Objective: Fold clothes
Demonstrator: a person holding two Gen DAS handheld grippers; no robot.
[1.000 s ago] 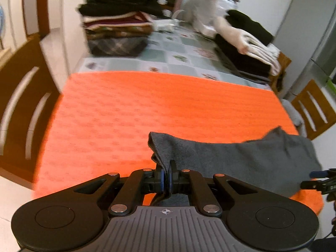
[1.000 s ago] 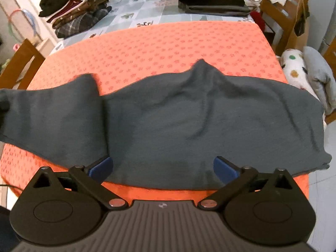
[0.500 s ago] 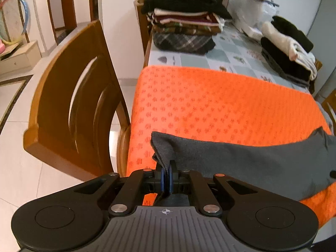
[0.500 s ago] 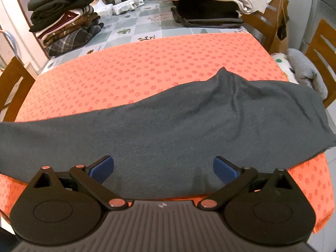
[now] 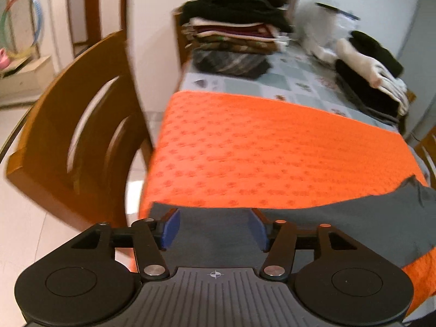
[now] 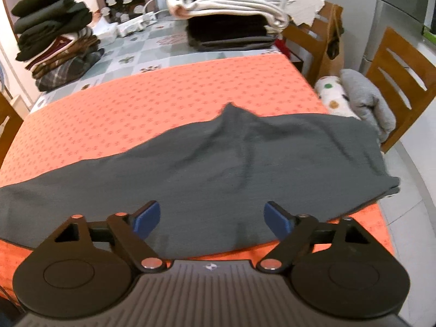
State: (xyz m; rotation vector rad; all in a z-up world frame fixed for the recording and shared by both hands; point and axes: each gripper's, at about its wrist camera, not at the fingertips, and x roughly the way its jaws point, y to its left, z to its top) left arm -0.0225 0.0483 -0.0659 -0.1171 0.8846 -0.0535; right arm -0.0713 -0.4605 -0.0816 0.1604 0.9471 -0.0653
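A dark grey garment (image 6: 212, 169) lies stretched along the near edge of the orange patterned mat (image 6: 152, 103), with a peak of cloth at its far edge. In the left wrist view its left end (image 5: 327, 226) lies at the mat's (image 5: 272, 152) left corner. My left gripper (image 5: 214, 229) is open just above that end, the cloth lying between and below its blue pads. My right gripper (image 6: 211, 219) is open over the garment's near edge, holding nothing.
Folded clothes stacks stand at the back left (image 6: 54, 35) and back right (image 6: 231, 19) on the tiled tablecloth. A wooden chair (image 5: 76, 136) stands left of the table. Another chair (image 6: 400, 81) with a grey bundle (image 6: 365, 98) stands right.
My left gripper has opened and let go of the garment's left end, which now lies on the mat. The garment has been pulled out longer and flatter. My right gripper stayed open.
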